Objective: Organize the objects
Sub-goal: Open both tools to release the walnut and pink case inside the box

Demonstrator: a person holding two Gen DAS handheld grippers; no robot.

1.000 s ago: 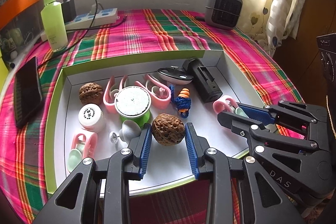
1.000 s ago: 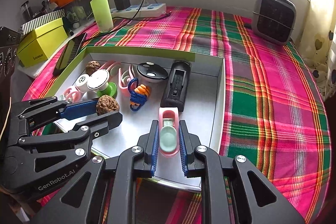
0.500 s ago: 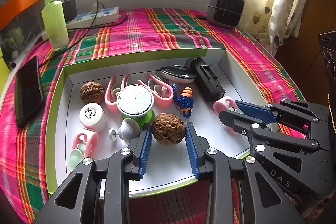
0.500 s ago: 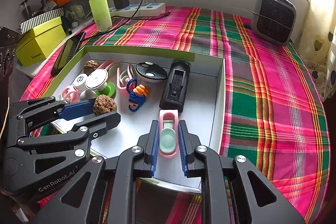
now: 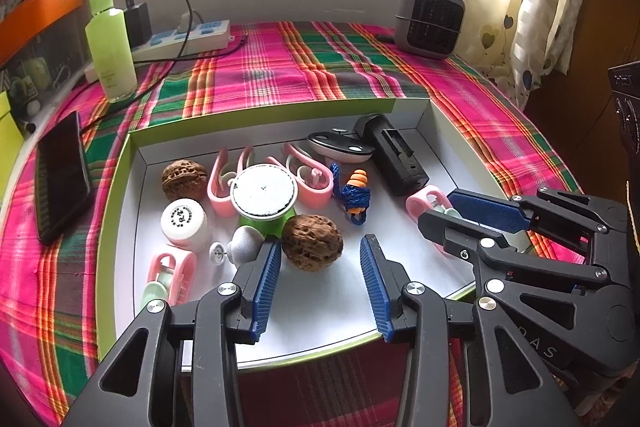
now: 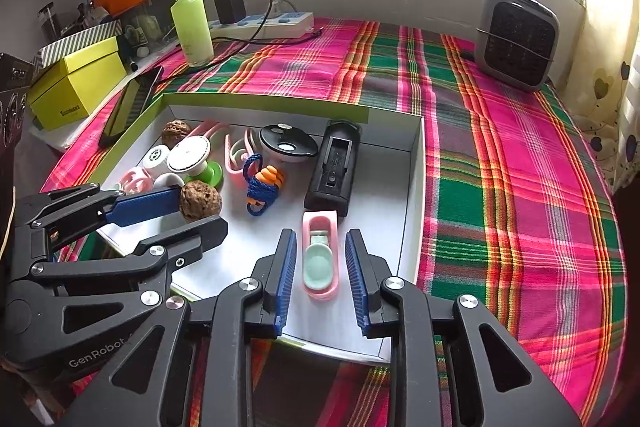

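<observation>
**Both claws let go inside the tray**

The left gripper [image 5: 320, 247] hangs over the near part of the green-edged tray [image 5: 116, 187], and its jaws have just been opening. A walnut [image 5: 312, 242] lies between them on the white floor; it rests against the left pad, with a clear gap to the right pad, so the claw is spread and pinches nothing.

The right gripper [image 6: 321, 247] sits beside it, near the tray's right wall. Its jaws have also just been opening, and a pink clip [image 6: 321, 259] with a mint insert lies flat between the blue pads, with a sliver of white floor showing on either side.

Further back in the tray are a second walnut [image 5: 184, 178], a white cap [image 5: 185, 223], a green spool [image 5: 265, 195], more pink clips [image 5: 172, 275], blue-corded earplugs [image 5: 354, 193] and a black holder [image 5: 394, 157]. The tray stands on a plaid cloth [image 5: 280, 67]. Behind it, a green bottle [image 5: 111, 43] and a small heater [image 5: 430, 21] stand well apart.
</observation>
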